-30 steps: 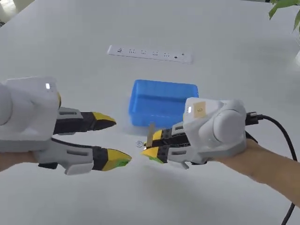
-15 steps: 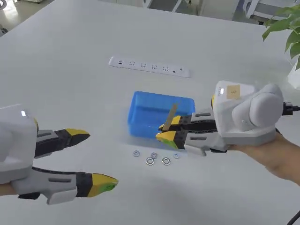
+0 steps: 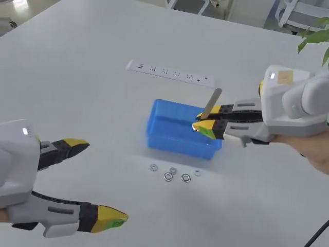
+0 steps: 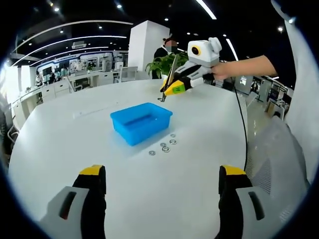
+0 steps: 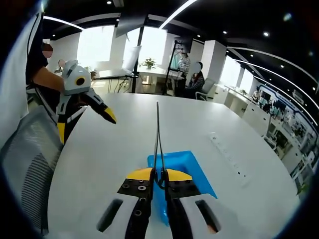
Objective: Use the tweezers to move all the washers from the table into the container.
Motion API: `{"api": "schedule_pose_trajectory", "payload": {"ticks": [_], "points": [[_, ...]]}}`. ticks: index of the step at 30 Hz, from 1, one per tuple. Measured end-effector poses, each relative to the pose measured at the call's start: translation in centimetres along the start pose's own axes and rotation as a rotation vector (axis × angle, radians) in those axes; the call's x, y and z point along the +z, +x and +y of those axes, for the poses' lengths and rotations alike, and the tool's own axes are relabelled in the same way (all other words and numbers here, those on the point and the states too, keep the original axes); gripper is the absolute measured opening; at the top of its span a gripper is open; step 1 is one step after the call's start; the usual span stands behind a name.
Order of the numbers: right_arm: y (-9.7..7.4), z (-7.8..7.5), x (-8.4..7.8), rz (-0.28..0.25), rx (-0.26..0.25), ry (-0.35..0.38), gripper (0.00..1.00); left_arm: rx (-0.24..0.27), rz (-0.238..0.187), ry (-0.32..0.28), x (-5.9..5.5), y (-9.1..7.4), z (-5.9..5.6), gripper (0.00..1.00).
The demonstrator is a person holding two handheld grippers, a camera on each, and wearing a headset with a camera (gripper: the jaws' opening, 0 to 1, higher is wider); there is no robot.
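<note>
The blue container (image 3: 175, 126) sits mid-table, with several small washers (image 3: 168, 176) lying on the table just in front of it. My right gripper (image 3: 204, 126) hovers over the container's right end, shut on the thin metal tweezers (image 3: 212, 104), which stick out past its tips. In the right gripper view the tweezers (image 5: 157, 134) run forward from the shut gripper (image 5: 159, 175) above the container (image 5: 185, 167). I cannot tell whether their tips hold a washer. My left gripper (image 3: 96, 182) is open at the lower left, apart from everything. The left gripper view shows the container (image 4: 141, 121) and washers (image 4: 162, 148).
A white power strip (image 3: 169, 73) lies on the table behind the container. A green plant (image 3: 316, 38) stands at the far right edge. The right gripper's black cable (image 3: 316, 234) trails off at the lower right. Office desks, chairs and people are in the background.
My right gripper has lifted with the tweezers from the washers and moved to above the container's right end. My left gripper has drawn back toward the lower left.
</note>
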State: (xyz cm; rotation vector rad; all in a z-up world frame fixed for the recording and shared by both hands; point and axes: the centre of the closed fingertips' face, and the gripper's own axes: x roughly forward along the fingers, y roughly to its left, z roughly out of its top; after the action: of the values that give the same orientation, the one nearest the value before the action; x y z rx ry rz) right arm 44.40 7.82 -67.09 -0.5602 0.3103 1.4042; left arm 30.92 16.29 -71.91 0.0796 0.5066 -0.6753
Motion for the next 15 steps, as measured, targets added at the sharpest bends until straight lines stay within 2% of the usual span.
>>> {"api": "schedule_pose_trajectory", "payload": {"ticks": [7, 10, 15], "points": [[1.9, -2.9, -0.4, 0.019, -0.024, -0.009, 0.09, 0.010, 0.018, -0.011, -1.1, -0.2, 0.0, 0.99], [3.3, -4.0, -1.4, 0.033, -0.025, -0.003, 0.09, 0.017, 0.023, -0.024, -1.6, -0.3, 0.1, 0.99], [5.0, -4.9, -2.6, 0.032, -0.006, 0.035, 0.09, 0.037, 0.034, -0.031, -2.3, -0.6, 0.7, 0.99]]}}
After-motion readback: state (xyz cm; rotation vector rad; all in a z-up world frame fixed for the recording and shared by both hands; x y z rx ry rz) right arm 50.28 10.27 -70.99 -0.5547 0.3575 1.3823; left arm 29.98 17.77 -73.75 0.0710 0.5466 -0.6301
